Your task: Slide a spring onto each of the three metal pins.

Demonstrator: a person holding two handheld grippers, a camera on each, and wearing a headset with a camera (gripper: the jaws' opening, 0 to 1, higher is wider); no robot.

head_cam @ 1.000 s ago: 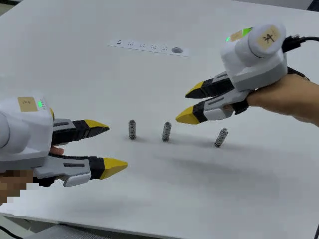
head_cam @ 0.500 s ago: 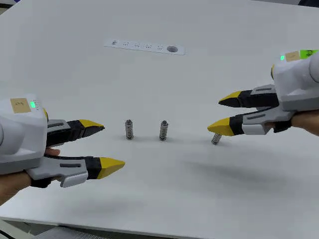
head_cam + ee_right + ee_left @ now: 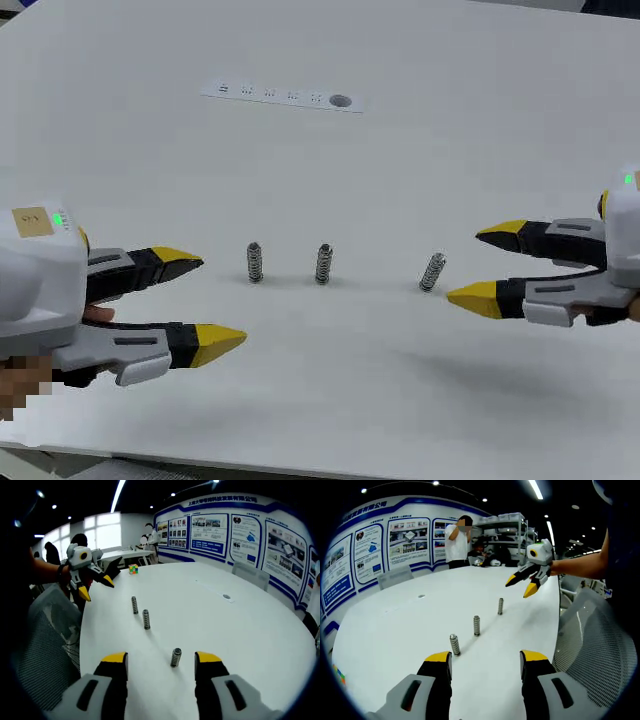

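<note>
Three springs stand in a row on the white table, each on a pin: the left spring [image 3: 254,262], the middle spring [image 3: 323,263] and the right spring [image 3: 432,272], which leans a little. My left gripper [image 3: 203,301] is open at the near left, its yellow tips a short way left of the row. My right gripper [image 3: 487,265] is open at the right, just beyond the leaning spring. In the left gripper view the nearest spring [image 3: 454,644] stands ahead of the open jaws. In the right gripper view a spring [image 3: 176,657] sits between the jaw tips, further out.
A flush socket strip [image 3: 280,95] lies in the table [image 3: 400,160] at the back. In the gripper views a person stands beyond the far edge, mesh chairs [image 3: 590,645] sit beside the table, and a small coloured cube [image 3: 133,569] rests far off.
My right gripper has drawn back to the right and lower, from above the middle spring to beside the right one. The left gripper has hardly moved.
</note>
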